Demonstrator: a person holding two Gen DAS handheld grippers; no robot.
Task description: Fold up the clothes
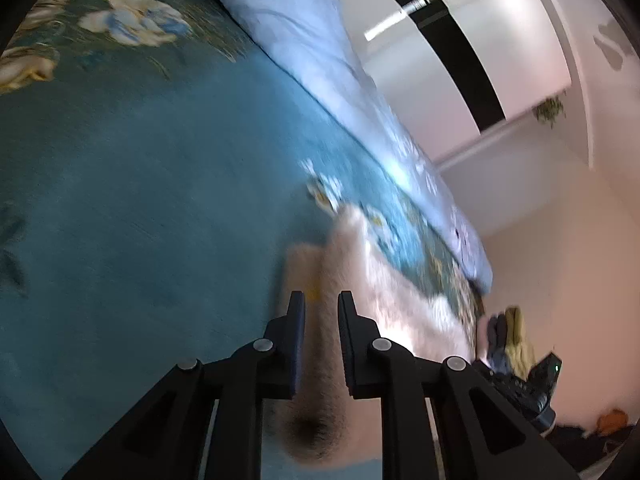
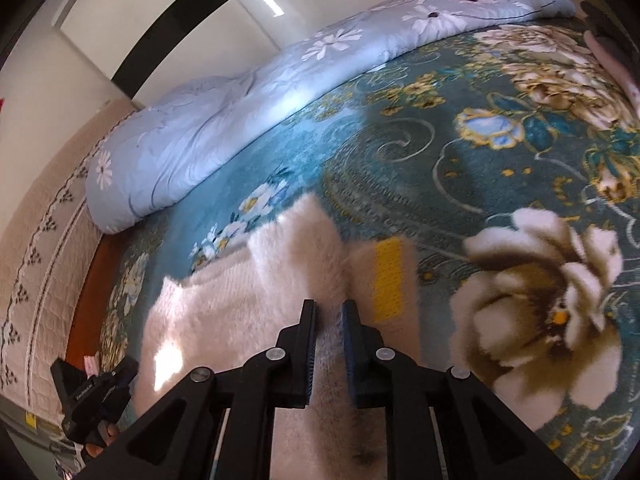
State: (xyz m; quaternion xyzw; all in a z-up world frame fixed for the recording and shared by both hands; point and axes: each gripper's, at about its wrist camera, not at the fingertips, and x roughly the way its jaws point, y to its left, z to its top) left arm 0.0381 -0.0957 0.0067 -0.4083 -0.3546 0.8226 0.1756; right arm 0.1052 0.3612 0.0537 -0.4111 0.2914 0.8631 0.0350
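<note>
A fluffy cream-white garment [image 2: 224, 312] lies on a teal floral bed cover [image 2: 440, 168], with a yellow label [image 2: 387, 276] showing at one folded edge. My right gripper [image 2: 329, 309] is shut on a fold of this garment, the fabric pinched between its jaws. In the left wrist view the same garment [image 1: 384, 280] is blurred, and my left gripper [image 1: 321, 300] is shut on another part of it, with fabric running between the jaws and hanging below. The left gripper also shows at the lower left of the right wrist view [image 2: 92, 400].
A light blue quilt [image 2: 224, 116] with white flowers lies rolled along the far side of the bed. A beige patterned wall panel [image 2: 36, 248] stands at the left. White cupboards [image 1: 500, 40] rise beyond the bed. A heap of clothes [image 1: 508, 336] lies past the bed edge.
</note>
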